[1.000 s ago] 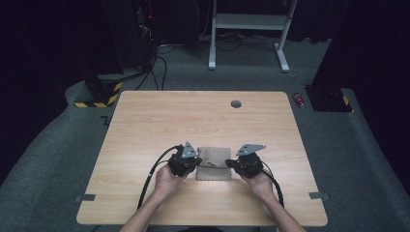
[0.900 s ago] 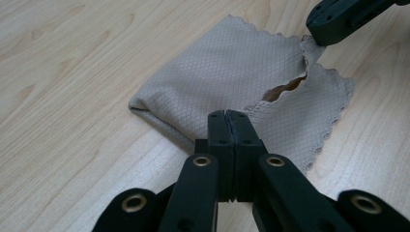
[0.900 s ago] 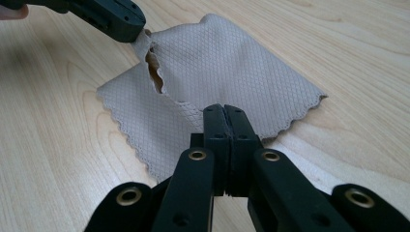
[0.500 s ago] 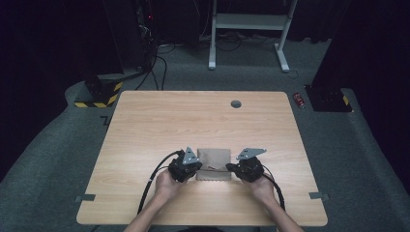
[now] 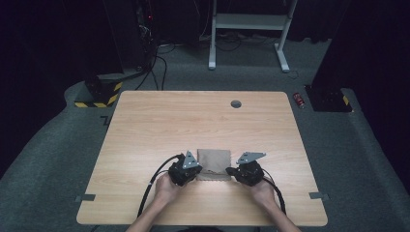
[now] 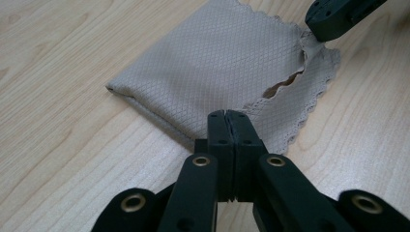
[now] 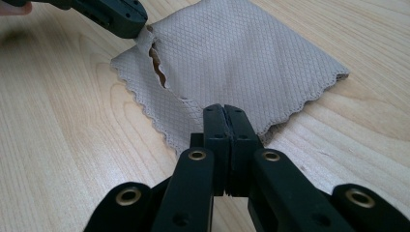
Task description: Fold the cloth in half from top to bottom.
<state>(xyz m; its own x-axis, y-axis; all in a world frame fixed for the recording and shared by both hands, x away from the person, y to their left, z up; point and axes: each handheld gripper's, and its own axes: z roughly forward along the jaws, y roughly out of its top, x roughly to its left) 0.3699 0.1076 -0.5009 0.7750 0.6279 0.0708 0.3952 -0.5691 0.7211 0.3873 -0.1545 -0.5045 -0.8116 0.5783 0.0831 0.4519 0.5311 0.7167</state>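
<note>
Pinching the folded cloth (image 5: 215,160) between closed jaws, both grippers (image 5: 197,173) (image 5: 232,170) grip its near corners.

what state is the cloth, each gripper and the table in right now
cloth: folded, flat on table, near scalloped edge lifted at both corners
left gripper: shut on cloth's near corner
right gripper: shut on cloth's other near corner
table: bare wood around cloth

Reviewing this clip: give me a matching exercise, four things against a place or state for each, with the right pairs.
Things:
1. cloth
2. left gripper
3. round grommet
4. red can

Places or states:
A. on the floor, right of the table
B. folded, beige, scalloped edge
C. in the tabletop near its far edge
D. fingers shut at the cloth's near edge

Pairs: 1-B, 2-D, 3-C, 4-A
</note>
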